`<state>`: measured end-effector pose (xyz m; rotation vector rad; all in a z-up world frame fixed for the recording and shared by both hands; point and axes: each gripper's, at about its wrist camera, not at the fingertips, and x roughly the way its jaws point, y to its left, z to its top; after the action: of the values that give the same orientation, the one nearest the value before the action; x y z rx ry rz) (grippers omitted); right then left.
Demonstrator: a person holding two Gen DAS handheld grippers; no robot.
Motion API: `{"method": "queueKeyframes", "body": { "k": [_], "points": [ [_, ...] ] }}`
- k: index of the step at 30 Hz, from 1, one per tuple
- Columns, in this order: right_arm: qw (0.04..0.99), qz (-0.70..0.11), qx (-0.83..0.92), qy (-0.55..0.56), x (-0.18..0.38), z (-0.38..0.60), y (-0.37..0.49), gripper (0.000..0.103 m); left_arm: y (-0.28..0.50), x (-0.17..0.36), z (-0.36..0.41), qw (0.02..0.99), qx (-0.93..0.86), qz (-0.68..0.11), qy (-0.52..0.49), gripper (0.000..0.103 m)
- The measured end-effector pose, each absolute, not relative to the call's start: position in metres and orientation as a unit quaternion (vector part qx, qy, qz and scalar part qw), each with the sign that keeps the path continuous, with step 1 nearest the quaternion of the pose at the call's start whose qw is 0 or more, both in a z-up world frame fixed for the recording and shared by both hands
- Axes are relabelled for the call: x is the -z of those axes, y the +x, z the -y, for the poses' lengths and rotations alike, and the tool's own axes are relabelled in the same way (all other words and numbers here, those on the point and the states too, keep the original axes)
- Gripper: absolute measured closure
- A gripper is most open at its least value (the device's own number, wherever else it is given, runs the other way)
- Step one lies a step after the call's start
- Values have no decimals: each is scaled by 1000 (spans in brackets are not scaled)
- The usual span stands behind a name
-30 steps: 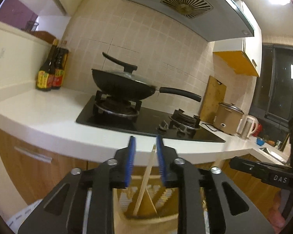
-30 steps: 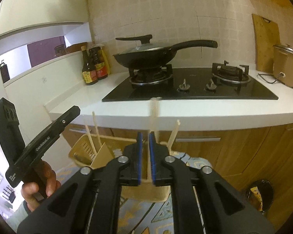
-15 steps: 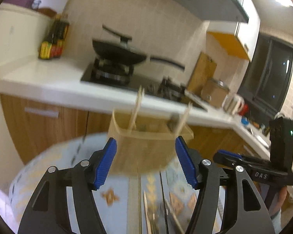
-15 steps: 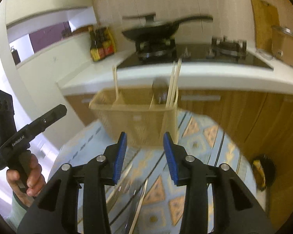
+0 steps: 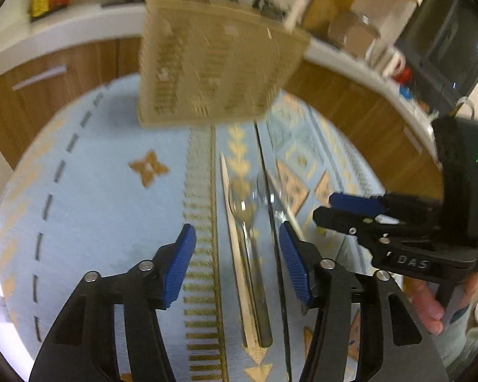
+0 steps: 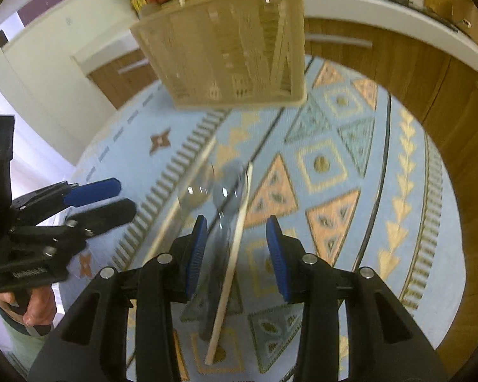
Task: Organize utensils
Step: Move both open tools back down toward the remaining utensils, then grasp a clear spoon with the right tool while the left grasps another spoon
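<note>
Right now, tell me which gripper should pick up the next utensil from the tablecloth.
Either could, but right looks slightly better. The right gripper is open with the wooden chopstick running between its fingers. The left gripper is also open over the spoon, with several utensils crowded between its fingers.

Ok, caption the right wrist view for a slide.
Open right gripper above a wooden chopstick and spoon on the patterned tablecloth, beige utensil basket beyond.
</note>
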<state>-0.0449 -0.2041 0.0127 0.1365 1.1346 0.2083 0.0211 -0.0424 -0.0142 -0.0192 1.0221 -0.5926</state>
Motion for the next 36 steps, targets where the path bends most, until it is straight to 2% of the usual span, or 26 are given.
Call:
{"method": "queueKeyframes", "body": {
  "k": [4, 7, 10, 11, 14, 16, 21, 24, 36],
  "points": [
    [831, -545, -85, 73, -7, 212, -48, 69, 20, 33, 73, 823, 263, -501, 55, 66],
    [830, -546, -82, 78, -9, 219, -49, 69, 19, 40, 93, 826, 239, -499, 104, 68],
    [831, -545, -82, 76, -11, 221, -51, 70, 20, 45, 104, 828, 224, -498, 128, 79],
    [830, -546, -83, 77, -11, 222, -52, 69, 21, 46, 106, 832, 216, -493, 135, 87],
    [825, -551, -92, 84, -9, 221, -50, 69, 24, 44, 101, 835, 219, -492, 111, 101],
    [823, -552, -99, 83, -7, 217, -50, 70, 27, 41, 94, 833, 232, -496, 75, 102],
    [819, -559, -117, 59, 1, 193, -46, 82, 33, 35, 68, 831, 250, -497, -2, 102],
    [814, -564, -125, 54, 7, 181, -40, 86, 32, 32, 55, 831, 254, -495, -23, 102],
    [807, -585, -84, 2, 16, 154, -22, 88, 28, 27, 29, 840, 258, -475, -51, 102]
  ]
}}
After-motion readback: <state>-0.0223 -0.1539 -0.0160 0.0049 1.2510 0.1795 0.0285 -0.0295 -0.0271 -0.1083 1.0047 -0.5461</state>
